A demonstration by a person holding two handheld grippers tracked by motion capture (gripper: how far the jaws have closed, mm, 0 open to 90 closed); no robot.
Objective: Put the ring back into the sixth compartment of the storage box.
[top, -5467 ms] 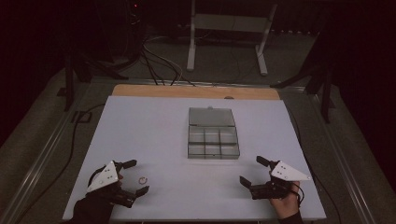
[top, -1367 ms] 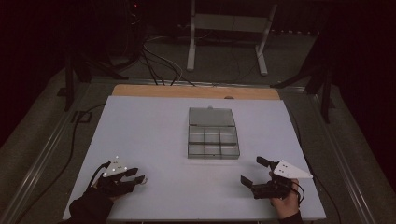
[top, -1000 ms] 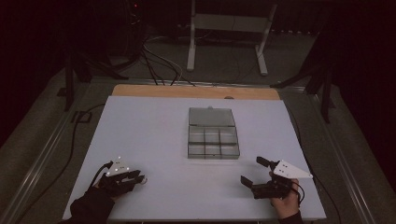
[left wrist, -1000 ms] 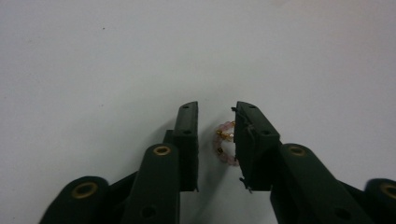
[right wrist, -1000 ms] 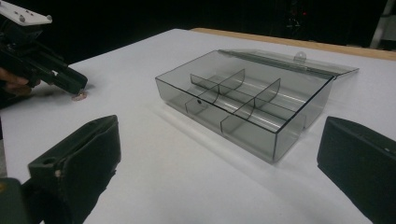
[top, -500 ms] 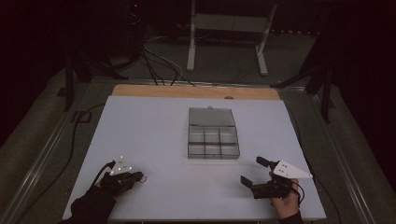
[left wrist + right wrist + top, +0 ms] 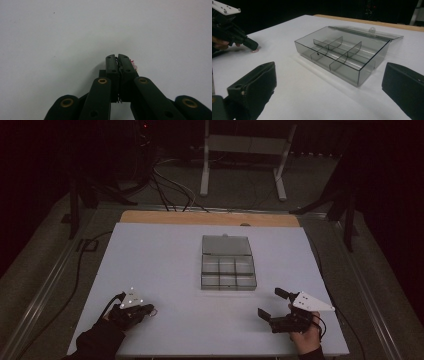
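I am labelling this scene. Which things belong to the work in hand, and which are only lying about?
In the work:
- left gripper, shut on the small ring
- clear box, lid open
- right gripper, open, waiting near it

Lying about:
- cables on the floor
- metal stand behind the table

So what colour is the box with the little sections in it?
See-through smoky grey. The box shows best in the right gripper view, lid open.
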